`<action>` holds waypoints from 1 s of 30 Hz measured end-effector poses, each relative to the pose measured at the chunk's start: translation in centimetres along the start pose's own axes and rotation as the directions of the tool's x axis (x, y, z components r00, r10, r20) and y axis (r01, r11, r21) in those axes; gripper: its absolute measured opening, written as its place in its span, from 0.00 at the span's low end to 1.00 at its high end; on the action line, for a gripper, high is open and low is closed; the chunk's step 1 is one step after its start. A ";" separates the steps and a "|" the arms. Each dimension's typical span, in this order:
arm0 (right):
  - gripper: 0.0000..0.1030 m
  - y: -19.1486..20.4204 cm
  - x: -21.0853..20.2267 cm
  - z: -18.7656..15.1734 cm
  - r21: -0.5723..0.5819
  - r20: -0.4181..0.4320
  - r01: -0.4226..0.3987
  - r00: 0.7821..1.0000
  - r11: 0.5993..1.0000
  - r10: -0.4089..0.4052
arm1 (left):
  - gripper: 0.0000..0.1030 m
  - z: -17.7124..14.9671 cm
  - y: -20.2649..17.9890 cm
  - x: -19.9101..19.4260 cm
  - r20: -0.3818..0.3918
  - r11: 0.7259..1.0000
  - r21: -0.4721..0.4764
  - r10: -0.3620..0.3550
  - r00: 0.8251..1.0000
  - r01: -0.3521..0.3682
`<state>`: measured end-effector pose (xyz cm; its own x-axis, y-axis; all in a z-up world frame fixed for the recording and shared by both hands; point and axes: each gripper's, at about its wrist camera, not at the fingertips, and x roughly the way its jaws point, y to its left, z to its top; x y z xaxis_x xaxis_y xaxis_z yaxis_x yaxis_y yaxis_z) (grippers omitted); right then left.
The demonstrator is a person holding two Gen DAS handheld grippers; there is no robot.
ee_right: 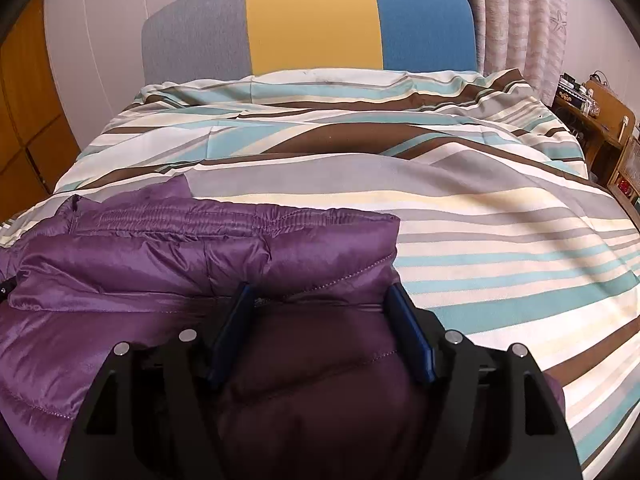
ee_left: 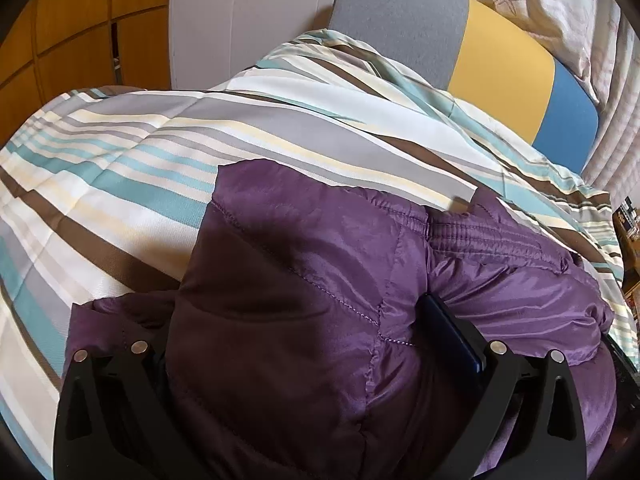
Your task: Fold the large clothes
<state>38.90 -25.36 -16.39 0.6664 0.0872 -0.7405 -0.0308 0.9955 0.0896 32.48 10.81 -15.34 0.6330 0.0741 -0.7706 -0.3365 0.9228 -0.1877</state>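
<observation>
A purple jacket [ee_right: 168, 264] is laid on the striped bed [ee_right: 480, 216]. Jacket fabric is bunched between both grippers' spread fingers; whether it is pinched cannot be told.

- Soft, fairly bright indoor light, seemingly from the curtain [ee_left: 560, 20] side.
- Sheen glints on the purple jacket [ee_left: 360, 264]; its near folds lie in deep shadow.
- Strong fisheye bending, dark vignette corners.
- Bedspread [ee_right: 480, 240] sharp, no motion blur.

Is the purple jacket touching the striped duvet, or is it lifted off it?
Touching. The right wrist view shows the purple jacket lying on the striped duvet, with its gathered hem resting on the stripes and no gap.
</observation>
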 end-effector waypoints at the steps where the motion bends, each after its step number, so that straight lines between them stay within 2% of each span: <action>1: 0.67 0.2 0.4 0.2 -0.002 0.000 0.003 1.000 1.000 -0.003 | 0.97 -0.1 0.1 -0.2 0.003 1.000 -0.004 0.001 1.000 -0.001; 6: 0.69 0.4 0.7 0.4 -0.007 0.004 0.009 1.000 1.000 -0.009 | 0.97 -1.4 1.2 -3.3 0.029 0.999 -0.011 0.032 0.999 -0.032; 9: 0.70 0.5 0.6 0.3 -0.006 0.006 0.011 1.000 1.000 -0.011 | 0.97 -2.2 2.3 -4.9 0.085 0.993 -0.008 0.115 0.990 -0.115; 10: 0.70 0.5 0.5 0.3 -0.007 0.009 0.014 1.000 1.000 -0.013 | 0.97 -2.4 2.7 -4.8 0.090 0.993 -0.010 0.118 0.989 -0.118; 12: 0.71 0.5 0.5 0.3 -0.008 0.013 0.014 1.000 1.000 -0.014 | 0.97 -2.7 3.9 -3.7 0.053 0.998 -0.033 0.059 0.997 -0.058; 13: 0.72 0.5 0.6 0.3 -0.008 0.009 0.016 1.000 1.000 -0.016 | 0.97 -2.6 3.9 -3.3 0.036 0.998 -0.037 0.054 0.998 -0.053; 16: 0.72 0.5 0.4 0.3 -0.010 0.009 0.024 1.000 1.000 -0.024 | 0.97 -2.5 2.9 -2.6 0.019 0.995 0.011 0.103 0.994 -0.104; 20: 0.77 0.2 0.0 0.1 0.000 0.014 0.031 0.999 1.000 -0.031 | 0.97 -2.6 3.4 -3.0 0.024 0.997 -0.005 0.077 0.997 -0.077; 25: 0.80 -0.1 -1.4 -0.6 0.011 0.053 0.029 0.998 1.000 -0.029 | 0.97 -4.2 3.8 -5.9 0.057 0.998 0.014 0.052 0.997 -0.053; 28: 0.81 -0.1 -2.2 -0.9 0.008 0.073 0.037 0.997 0.999 -0.037 | 0.97 -5.6 4.6 -8.0 0.098 1.000 -0.011 0.013 0.995 -0.012; 30: 0.82 0.1 -2.7 -1.1 0.000 0.081 0.052 0.995 0.999 -0.052 | 0.97 -6.7 5.5 -9.3 0.112 0.999 -0.046 0.024 0.993 -0.019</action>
<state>36.30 -25.43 -15.06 0.7250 0.0320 -0.6880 0.0043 0.9987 0.0509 20.04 12.63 -13.31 0.6987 0.1381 -0.7020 -0.3800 0.9030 -0.2006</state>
